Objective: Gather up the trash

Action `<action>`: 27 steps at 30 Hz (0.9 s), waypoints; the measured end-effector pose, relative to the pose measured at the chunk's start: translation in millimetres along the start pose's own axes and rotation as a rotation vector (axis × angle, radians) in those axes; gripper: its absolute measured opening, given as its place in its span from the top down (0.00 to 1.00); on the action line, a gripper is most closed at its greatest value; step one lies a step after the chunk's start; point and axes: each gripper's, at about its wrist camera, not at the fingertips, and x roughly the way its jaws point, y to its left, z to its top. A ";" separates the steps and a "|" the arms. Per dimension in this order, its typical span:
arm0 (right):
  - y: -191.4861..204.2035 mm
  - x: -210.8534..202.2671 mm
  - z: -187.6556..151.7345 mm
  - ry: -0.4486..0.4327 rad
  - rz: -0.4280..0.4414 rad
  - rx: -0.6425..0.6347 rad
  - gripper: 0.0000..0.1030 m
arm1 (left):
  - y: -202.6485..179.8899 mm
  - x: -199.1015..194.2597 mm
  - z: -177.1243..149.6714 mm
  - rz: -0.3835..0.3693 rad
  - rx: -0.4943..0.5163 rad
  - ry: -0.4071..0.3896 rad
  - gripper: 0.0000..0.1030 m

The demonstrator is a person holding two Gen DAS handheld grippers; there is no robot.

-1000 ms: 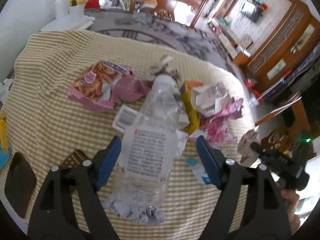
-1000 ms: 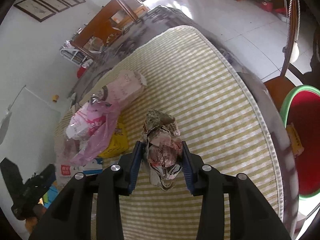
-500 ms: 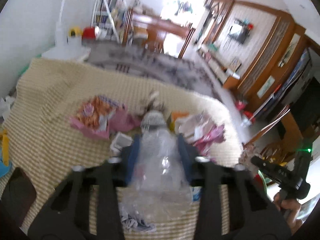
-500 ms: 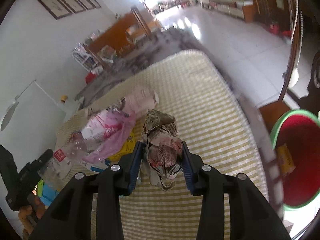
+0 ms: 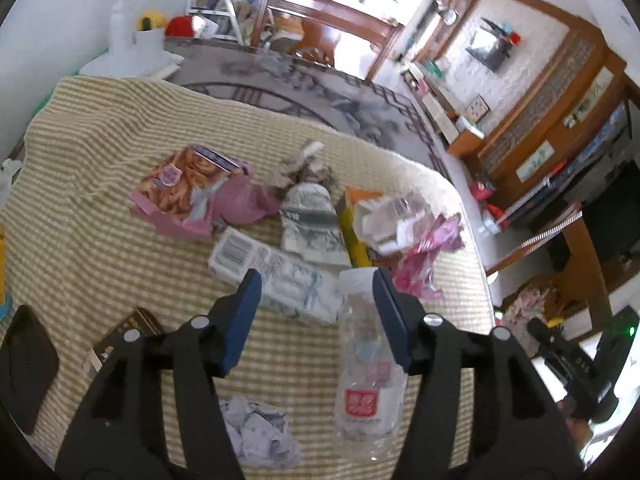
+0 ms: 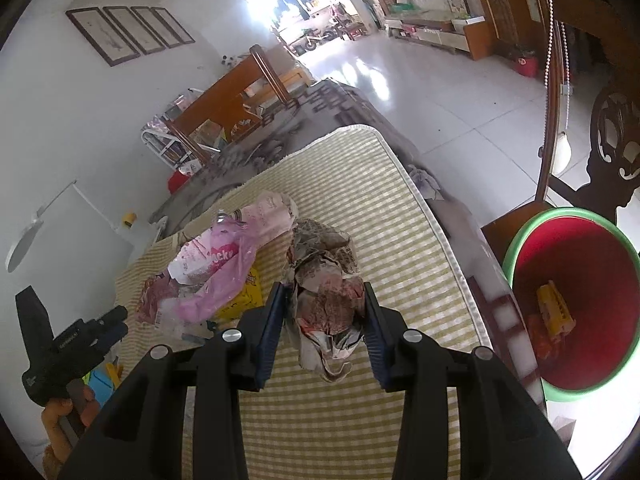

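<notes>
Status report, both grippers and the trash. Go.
Left gripper open, jaws just widened, clear bottle loose beside its right finger. Right gripper shut on crumpled newspaper wad. Red bin beside table, path looks clear.

The red bin (image 6: 568, 300) is cut off at the right edge; the yellow item (image 6: 556, 312) inside stays unidentifiable.

Yellow-and-white checked cloth (image 5: 100, 248). Pink bag (image 6: 224, 276), clear bottle (image 5: 366, 364) with red label, pink-orange wrapper (image 5: 188, 188). Far right, red bin (image 6: 580, 300) with green rim. Blue pads (image 6: 272, 328).
</notes>
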 end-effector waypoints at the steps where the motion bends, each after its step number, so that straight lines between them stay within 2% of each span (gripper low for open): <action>1: -0.1 2.2 -0.3 0.009 0.004 0.002 0.64 | -4.6 1.9 -2.9 -0.007 0.013 0.017 0.38; 2: -0.2 4.8 -0.8 0.020 0.008 0.005 0.64 | -7.9 4.0 -7.1 -0.014 0.020 0.036 0.30; 5: 0.1 11.0 -1.9 0.046 0.022 0.021 0.64 | -27.6 21.5 -25.5 -0.068 0.063 0.161 0.29; 6: 0.5 11.9 -1.9 0.050 0.029 0.026 0.64 | -40.0 28.5 -33.5 -0.060 0.108 0.195 0.29; 10: 2.9 11.7 -3.5 0.055 0.041 0.026 0.64 | -65.2 43.5 -48.9 0.030 0.230 0.226 0.29; 14: 2.6 10.5 -4.0 0.056 0.048 0.028 0.64 | -62.4 56.4 -54.3 0.031 0.201 0.281 0.29; 16: 2.3 9.9 -3.9 0.053 0.049 0.027 0.64 | -55.2 60.8 -53.7 0.010 0.150 0.303 0.36; 18: 1.1 8.6 -3.8 0.050 0.052 0.029 0.64 | -47.2 59.3 -53.5 -0.002 0.108 0.294 0.53; 22: -4.3 5.1 -3.1 0.043 0.055 0.043 0.64 | -41.8 50.0 -51.2 -0.012 0.099 0.253 0.54; 24: -5.7 2.9 -2.7 0.039 0.055 0.048 0.64 | -41.8 41.5 -48.8 -0.041 0.103 0.216 0.54; 26: -7.3 -1.1 -2.8 0.031 0.058 0.052 0.64 | -43.5 24.0 -43.5 -0.113 0.100 0.140 0.55; 27: -7.2 -3.1 -2.8 0.026 0.059 0.052 0.64 | -45.2 14.2 -42.6 -0.124 0.107 0.093 0.55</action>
